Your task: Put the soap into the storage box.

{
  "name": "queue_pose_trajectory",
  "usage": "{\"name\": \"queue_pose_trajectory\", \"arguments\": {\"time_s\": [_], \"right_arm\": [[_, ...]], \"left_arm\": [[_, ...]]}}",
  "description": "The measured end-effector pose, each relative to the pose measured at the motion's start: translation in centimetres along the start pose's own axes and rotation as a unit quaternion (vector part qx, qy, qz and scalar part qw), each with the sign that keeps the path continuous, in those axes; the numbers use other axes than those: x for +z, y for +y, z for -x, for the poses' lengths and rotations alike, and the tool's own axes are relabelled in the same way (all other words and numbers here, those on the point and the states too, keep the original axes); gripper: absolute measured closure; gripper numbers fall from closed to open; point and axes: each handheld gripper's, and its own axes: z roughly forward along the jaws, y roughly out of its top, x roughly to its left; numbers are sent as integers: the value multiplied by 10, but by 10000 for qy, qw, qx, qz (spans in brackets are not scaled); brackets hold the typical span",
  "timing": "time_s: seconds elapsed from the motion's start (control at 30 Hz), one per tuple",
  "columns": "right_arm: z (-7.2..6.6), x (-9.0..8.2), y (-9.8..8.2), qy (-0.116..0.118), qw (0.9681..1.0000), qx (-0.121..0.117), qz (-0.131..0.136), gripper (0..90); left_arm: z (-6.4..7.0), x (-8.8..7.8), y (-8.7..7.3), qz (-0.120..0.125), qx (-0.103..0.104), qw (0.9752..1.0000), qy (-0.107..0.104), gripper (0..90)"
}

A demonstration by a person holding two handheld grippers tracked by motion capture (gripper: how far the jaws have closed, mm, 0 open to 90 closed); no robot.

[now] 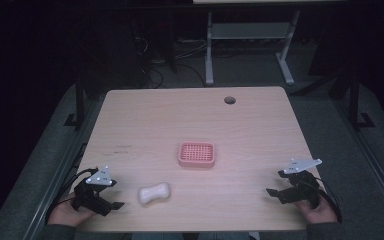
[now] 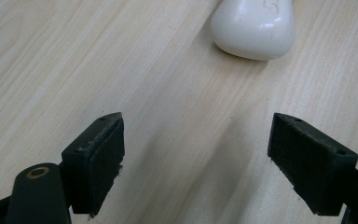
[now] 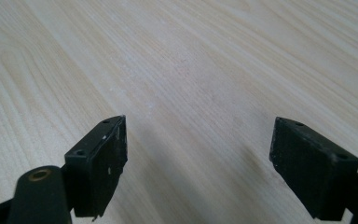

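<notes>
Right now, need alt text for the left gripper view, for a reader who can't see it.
A white bar of soap lies on a light wood table, ahead of the left gripper and a little to the right of the gap between its jaws. The two black jaws rise from the bottom edge, wide open, with bare wood between them.

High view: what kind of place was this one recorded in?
Probably a lab or workshop set up for recording, not a home. A bare wooden table with a cable hole stands on grey carpet, another metal-legged desk frame sits behind it, and loose cables trail on the floor in the dim background.
</notes>
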Motion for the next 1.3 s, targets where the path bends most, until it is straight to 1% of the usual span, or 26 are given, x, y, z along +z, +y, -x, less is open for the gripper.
{"name": "queue_pose_trajectory", "arguments": {"time_s": [0.07, 0.13, 0.17, 0.23, 0.3, 0.33, 0.47, 0.5, 0.6, 0.63, 0.67, 0.8, 0.83, 0.93, 1.03, 1.3], "right_arm": [[0, 1, 0, 30, 10000, -36, 11, 187], [-2, 1, 1, 45, 10000, -36, -15, 187], [-2, 1, 1, 41, 10000, -31, -35, 187], [-2, 1, 2, 33, 10000, -67, -9, 187], [-3, 1, 2, 43, 10000, -62, -12, 187], [-3, 1, 2, 47, 10000, -72, -8, 187], [-4, 2, 2, 73, 10000, -43, -23, 187], [-5, 2, 2, 78, 10000, -41, -20, 187], [-5, 2, 3, 66, 10000, -65, -21, 187], [-5, 2, 3, 66, 10000, -65, -21, 187], [-5, 2, 2, 82, 10000, -44, -12, 187], [-5, 3, 2, 107, 9999, -36, -9, 187], [-6, 3, 2, 116, 9999, -28, -12, 187], [-6, 3, 3, 125, 9999, -29, -4, 187], [-6, 3, 3, 131, 9999, -32, -5, 187], [-6, 3, 3, 140, 9999, -33, -23, 187]], "left_arm": [[2, 0, 2, 22, -8, 10000, -11, 183], [3, 0, 6, 33, 26, 10000, -4, 190], [4, 0, 8, 23, 74, 10000, -6, 190], [6, 1, 12, 66, 94, 9999, -30, 191], [7, 1, 14, 48, 114, 9999, -34, 190], [9, 2, 19, 36, 163, 9998, -46, 190], [13, 4, 29, -22, 277, 9996, -73, 191], [14, 5, 32, -41, 342, 9994, -69, 191], [18, 8, 39, -130, 433, 9989, -79, 202], [18, 8, 39, -130, 433, 9989, -79, 202], [19, 10, 43, -151, 487, 9987, -93, 203], [21, 14, 50, -235, 553, 9981, -142, 202], [22, 15, 52, -244, 543, 9981, -154, 202], [23, 17, 55, -255, 604, 9977, -199, 214], [24, 19, 59, -281, 613, 9975, -215, 214], [26, 28, 70, -369, 756, 9961, -256, 214]]}}
